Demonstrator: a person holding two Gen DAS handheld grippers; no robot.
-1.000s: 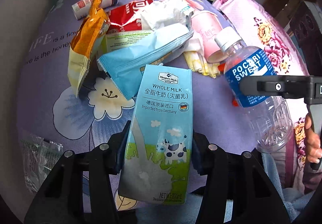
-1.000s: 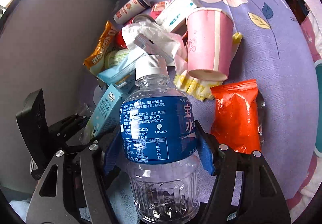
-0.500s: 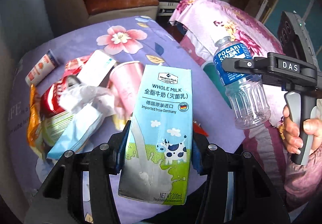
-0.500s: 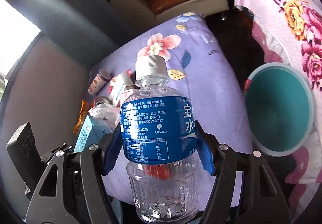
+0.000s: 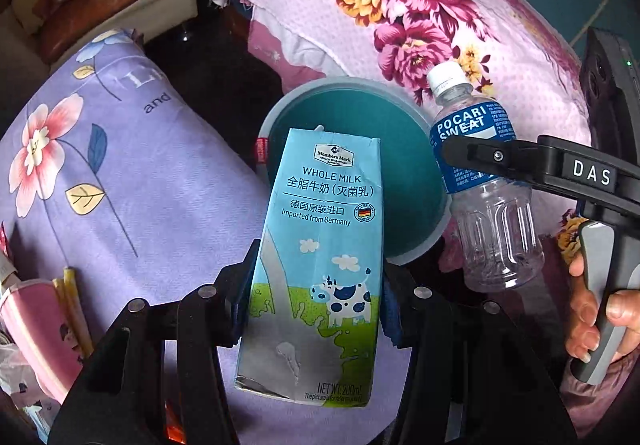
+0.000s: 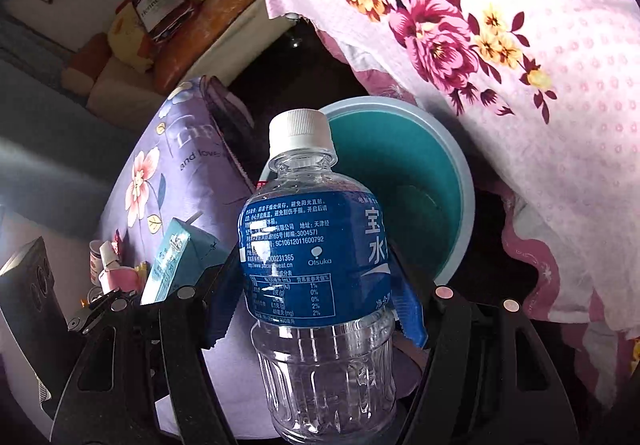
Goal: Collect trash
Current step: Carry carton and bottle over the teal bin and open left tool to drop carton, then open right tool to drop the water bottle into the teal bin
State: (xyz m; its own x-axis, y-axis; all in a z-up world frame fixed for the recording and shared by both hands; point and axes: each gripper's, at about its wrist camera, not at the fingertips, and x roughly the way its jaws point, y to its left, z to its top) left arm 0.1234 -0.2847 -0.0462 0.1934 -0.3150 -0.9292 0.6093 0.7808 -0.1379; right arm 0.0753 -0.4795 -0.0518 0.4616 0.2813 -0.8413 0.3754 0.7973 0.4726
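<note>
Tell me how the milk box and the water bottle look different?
The milk carton is a flat-sided box you cannot see through; the bottle is round and clear. The milk carton has a cartoon cow and a folded top; the bottle has a dark blue label and a white screw cap. The left gripper holds the milk carton; the right gripper holds the bottle. Both are gripped around the middle, near the teal bin.

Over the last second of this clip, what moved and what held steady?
Both grippers swung away from the litter pile on the purple floral cloth to the teal bin. Unchanged: left gripper clamped on the blue milk carton, right gripper on the clear blue-labelled plastic bottle. Nothing released.
</note>
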